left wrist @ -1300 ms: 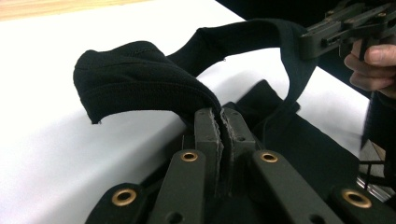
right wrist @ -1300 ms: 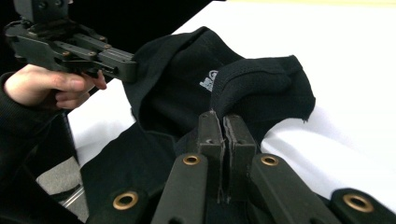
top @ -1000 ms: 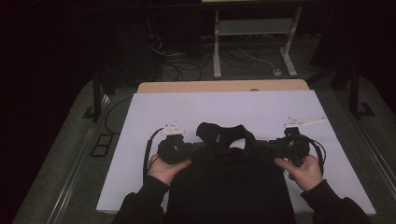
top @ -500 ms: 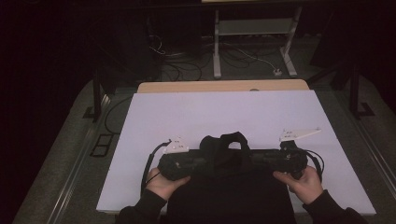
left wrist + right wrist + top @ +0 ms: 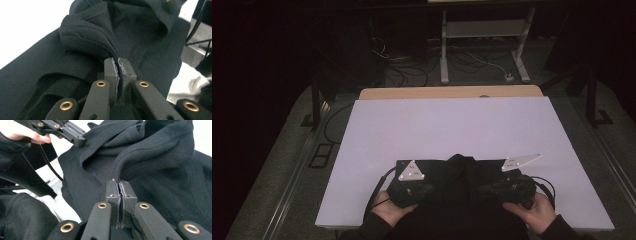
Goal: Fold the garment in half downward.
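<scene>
Both grippers, left (image 5: 412,190) and right (image 5: 507,189), are clenched on thin folds of the black hoodie (image 5: 462,172) at the near edge of the white surface (image 5: 452,125). Such shallow pinches could slip off the seams if pulled apart, dropping the hoodie crumpled.

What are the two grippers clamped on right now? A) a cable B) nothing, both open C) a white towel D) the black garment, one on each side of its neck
D: in each gripper view the jaws are pinched shut on a fold of the black garment; the high view shows the left gripper and right gripper either side of its neck on the white table.
</scene>
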